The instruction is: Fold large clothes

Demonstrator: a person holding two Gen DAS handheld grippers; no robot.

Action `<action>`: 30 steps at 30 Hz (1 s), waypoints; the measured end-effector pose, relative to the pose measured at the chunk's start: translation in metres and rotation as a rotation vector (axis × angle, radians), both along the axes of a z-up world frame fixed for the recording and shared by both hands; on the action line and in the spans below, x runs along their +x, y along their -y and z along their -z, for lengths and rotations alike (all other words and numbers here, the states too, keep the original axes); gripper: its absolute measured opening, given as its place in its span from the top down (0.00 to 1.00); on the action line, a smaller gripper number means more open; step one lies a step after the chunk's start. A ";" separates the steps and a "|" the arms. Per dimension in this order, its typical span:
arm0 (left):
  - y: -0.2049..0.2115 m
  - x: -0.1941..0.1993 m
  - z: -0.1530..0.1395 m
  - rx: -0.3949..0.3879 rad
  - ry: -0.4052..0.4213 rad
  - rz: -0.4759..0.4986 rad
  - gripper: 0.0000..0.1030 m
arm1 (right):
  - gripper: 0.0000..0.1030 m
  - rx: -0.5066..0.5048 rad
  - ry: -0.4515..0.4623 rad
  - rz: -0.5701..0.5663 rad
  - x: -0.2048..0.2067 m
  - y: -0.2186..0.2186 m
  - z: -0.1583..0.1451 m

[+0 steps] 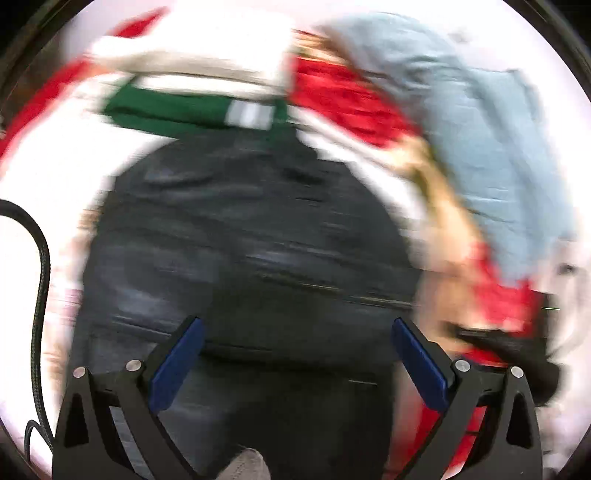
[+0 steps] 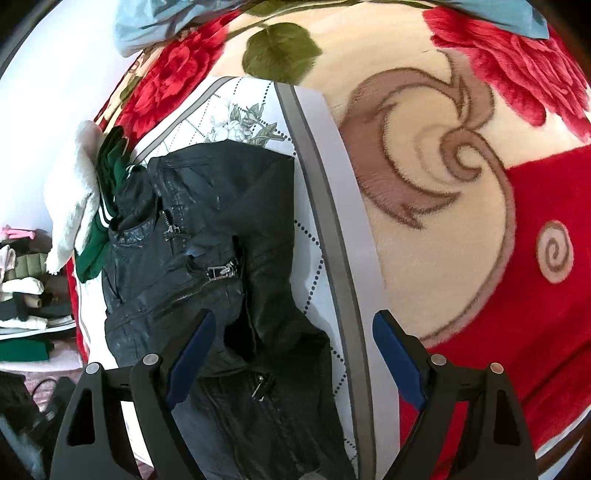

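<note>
Both the left gripper [image 1: 295, 328] and right gripper [image 2: 293, 321] hover with jaws wide, holding nothing. Below them a black leather jacket [image 2: 207, 236] lies crumpled on a white quilted sheet [image 2: 317, 206], with green and white clothes [image 2: 107, 206] and a red floral blanket [image 2: 480, 206] beyond.

Plush blanket [image 2: 461, 229] with red roses, green leaves and brown scrolls on a cream ground covers the bed surface on the right. White quilted sheet [image 2: 317, 236] printed with grey flowers and dotted diamond lines, bordered by a grey band, lies over the blanket. Pale blue fabric bundle [image 2: 147, 26] sits at the blanket's far edge; in the blurred left wrist view it shows at upper right [image 1: 491, 147]. Black braided cable [image 1: 40, 280] curves down the left margin of that view.
</note>
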State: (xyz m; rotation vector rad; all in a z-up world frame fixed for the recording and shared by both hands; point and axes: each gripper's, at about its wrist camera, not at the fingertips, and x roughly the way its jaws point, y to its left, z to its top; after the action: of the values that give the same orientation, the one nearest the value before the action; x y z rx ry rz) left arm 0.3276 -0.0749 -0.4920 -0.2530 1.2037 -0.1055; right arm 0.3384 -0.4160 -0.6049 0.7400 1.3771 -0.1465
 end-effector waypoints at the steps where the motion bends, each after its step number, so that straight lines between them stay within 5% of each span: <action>1: -0.020 0.005 0.015 0.136 -0.024 -0.040 0.00 | 0.14 0.011 0.004 -0.007 0.003 -0.001 0.003; 4: -0.066 0.020 0.051 0.369 -0.046 -0.136 0.00 | 0.14 0.030 -0.009 -0.068 0.017 -0.012 0.024; 8: -0.105 0.042 0.091 0.486 -0.074 -0.172 0.00 | 0.14 0.063 -0.063 -0.132 0.033 -0.029 0.067; 11: -0.109 0.053 0.105 0.481 -0.065 -0.132 0.00 | 0.13 0.067 -0.067 -0.126 0.041 -0.038 0.079; 14: -0.107 0.051 0.106 0.484 -0.037 -0.101 0.00 | 0.37 0.161 -0.030 -0.141 0.052 -0.056 0.074; 19: -0.122 0.047 0.105 0.389 -0.047 -0.097 0.00 | 0.41 0.094 -0.063 -0.203 0.064 -0.089 0.066; 22: -0.115 0.044 0.102 0.376 -0.044 -0.060 0.00 | 0.60 0.096 -0.085 -0.094 0.054 -0.065 0.065; 30: -0.117 0.043 0.105 0.331 -0.063 -0.058 0.00 | 0.60 -0.054 -0.175 -0.101 0.055 -0.068 0.070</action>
State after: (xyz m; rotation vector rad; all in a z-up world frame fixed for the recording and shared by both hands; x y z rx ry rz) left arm 0.3707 0.0426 -0.5966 -0.0011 1.2551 0.1528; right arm 0.3937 -0.3477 -0.6750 0.6227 1.5683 -0.1715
